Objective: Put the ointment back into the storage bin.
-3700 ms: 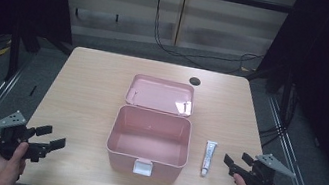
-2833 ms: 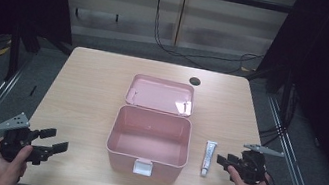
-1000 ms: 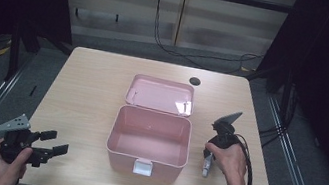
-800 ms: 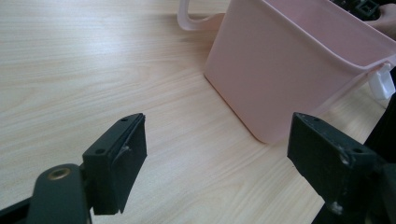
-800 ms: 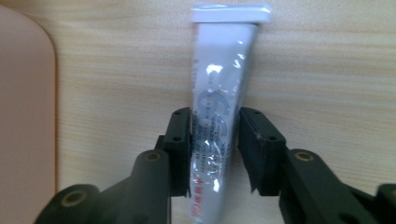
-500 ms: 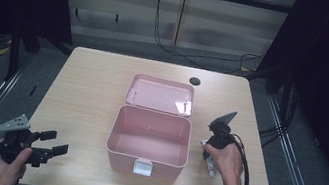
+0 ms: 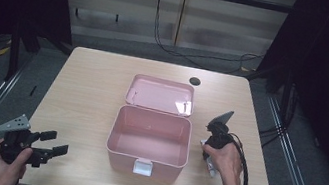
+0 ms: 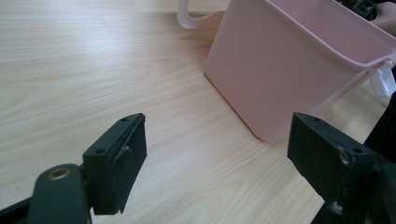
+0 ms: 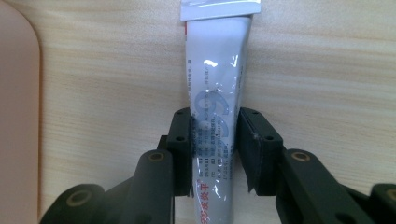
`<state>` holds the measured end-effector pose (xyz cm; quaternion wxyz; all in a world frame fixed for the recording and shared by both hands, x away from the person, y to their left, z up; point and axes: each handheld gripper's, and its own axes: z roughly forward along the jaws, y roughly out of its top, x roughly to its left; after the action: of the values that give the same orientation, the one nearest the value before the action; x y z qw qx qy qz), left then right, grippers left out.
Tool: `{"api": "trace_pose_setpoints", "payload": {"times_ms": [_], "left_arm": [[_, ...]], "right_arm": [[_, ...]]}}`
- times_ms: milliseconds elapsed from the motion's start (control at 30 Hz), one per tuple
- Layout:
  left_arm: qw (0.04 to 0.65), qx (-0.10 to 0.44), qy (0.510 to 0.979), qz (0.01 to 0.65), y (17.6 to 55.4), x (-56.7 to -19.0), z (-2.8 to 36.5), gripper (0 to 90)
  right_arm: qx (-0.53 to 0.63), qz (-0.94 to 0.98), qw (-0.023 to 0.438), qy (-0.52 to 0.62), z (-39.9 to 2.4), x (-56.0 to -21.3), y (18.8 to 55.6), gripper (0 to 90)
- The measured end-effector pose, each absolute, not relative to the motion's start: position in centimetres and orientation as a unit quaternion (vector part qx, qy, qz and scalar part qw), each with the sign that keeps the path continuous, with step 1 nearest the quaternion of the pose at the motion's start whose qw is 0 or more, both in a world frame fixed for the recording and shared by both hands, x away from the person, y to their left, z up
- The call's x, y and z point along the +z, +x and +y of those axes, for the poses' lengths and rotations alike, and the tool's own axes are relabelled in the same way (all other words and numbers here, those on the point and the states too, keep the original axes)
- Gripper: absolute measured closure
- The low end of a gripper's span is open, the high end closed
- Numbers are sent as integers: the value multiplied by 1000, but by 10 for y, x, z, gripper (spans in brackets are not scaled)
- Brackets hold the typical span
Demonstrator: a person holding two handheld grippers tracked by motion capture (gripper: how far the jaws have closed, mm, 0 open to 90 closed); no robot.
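Left gripper [image 7: 53,146] sits at about 8 o'clock on the pale wood-grain table [image 7: 87,89], jaws wide apart with nothing between them, pointed toward the pink rectangular plastic box [image 7: 149,140]; in the left gripper view the box wall stands just beyond the jaws, apart from them, so I judge this hand is parked, possibly ready to steady the box. Right gripper [image 9: 214,144] is at about 4 o'clock, angled down onto the small white squeeze tube with blue print [image 9: 215,88], which lies flat on the table just right of the box. In the right gripper view the pads sit against both sides of the tube's lower body, crimped end pointing away: clamped on it, tube not lifted yet. Grip is mid-body, likely for a balanced lift. Box interior looks empty from the high view; white latch [image 7: 143,167] faces the person. Its hinged pink lid [image 7: 161,94] lies open at the back, toward 12 o'clock, also bare. Small dark round hole [image 7: 194,81] sits further back at about 1 o'clock.
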<state>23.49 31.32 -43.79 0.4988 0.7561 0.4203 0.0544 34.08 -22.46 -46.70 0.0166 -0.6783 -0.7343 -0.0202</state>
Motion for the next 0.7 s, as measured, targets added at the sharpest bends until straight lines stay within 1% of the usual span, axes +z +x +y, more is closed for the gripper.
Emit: {"api": "trace_pose_setpoints", "payload": {"times_ms": [200,700], "left_arm": [[495,51,758,422,236,-439,312,198],[497,50,757,421,235,-439,313,197]], "right_arm": [[-29,-734,18,-678,-228,-462,339,707],[-27,-748,27,-662,-230,-461,336,714]]}}
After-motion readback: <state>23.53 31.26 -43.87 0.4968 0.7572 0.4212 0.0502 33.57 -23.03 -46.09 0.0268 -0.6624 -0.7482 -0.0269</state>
